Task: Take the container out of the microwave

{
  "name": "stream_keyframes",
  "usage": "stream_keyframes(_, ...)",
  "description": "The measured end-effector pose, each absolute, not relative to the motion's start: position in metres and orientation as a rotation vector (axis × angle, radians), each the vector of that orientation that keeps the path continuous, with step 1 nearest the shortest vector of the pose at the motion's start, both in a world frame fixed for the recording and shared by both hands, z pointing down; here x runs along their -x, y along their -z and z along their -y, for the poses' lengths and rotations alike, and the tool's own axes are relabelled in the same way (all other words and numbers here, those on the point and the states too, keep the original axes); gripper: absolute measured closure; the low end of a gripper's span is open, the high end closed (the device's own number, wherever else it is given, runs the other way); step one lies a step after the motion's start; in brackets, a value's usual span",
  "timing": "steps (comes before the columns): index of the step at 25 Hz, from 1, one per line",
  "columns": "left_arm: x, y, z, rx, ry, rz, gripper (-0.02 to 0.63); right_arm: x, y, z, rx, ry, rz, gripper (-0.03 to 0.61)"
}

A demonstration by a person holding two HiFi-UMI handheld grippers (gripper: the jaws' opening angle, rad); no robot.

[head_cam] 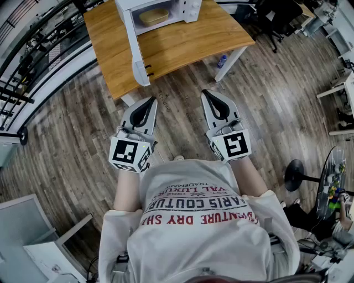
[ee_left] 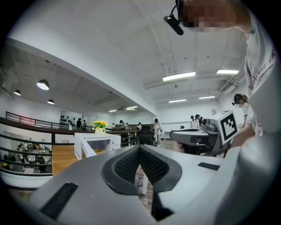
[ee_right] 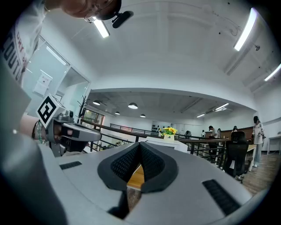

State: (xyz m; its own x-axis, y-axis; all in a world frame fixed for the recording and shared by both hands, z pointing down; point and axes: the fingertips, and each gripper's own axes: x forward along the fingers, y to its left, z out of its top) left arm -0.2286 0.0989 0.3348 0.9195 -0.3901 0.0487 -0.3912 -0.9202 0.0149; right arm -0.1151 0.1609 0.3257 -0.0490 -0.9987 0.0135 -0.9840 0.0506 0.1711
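Both closed, empty: I hold left gripper and right gripper level, side by side, pointing at the microwave, short of table.

bright ceiling strip lights are lighting everything evenly; fisheye distortion is bending edges, corners are vignetting dark.
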Motion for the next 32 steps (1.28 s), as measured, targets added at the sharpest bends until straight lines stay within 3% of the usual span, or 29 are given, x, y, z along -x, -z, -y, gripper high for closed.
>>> stream_keyframes(19,0.22,-0.347,-0.081,-3.032,-0.074,0.598,0.601,0.098,-0.328,-0.148,-2.152,0.189,2.156,0.544)
stream_keyframes(20,0.219,-0.348,-0.08,-3.026,-0.073,0.6,0.601,0.096,-0.328,-0.147,-2.141,0.193,2.15,0.525)
stream_keyframes(22,0.216,-0.349,-0.079,-3.019,-0.072,0.6,0.601,0.092,-0.33,-0.143,-2.126,0.188,2.143,0.381)
stream_keyframes(23,0.215,-0.349,-0.078,-3.017,-0.074,0.6,0.601,0.088,-0.33,-0.141,-2.126,0.183,2.138,0.349)
stream_keyframes(32,0.194,-0.358,-0.064,-2.999,-0.118,0.673,0.601,0.057,-0.345,-0.118,-2.083,0.12,2.2,0.337)
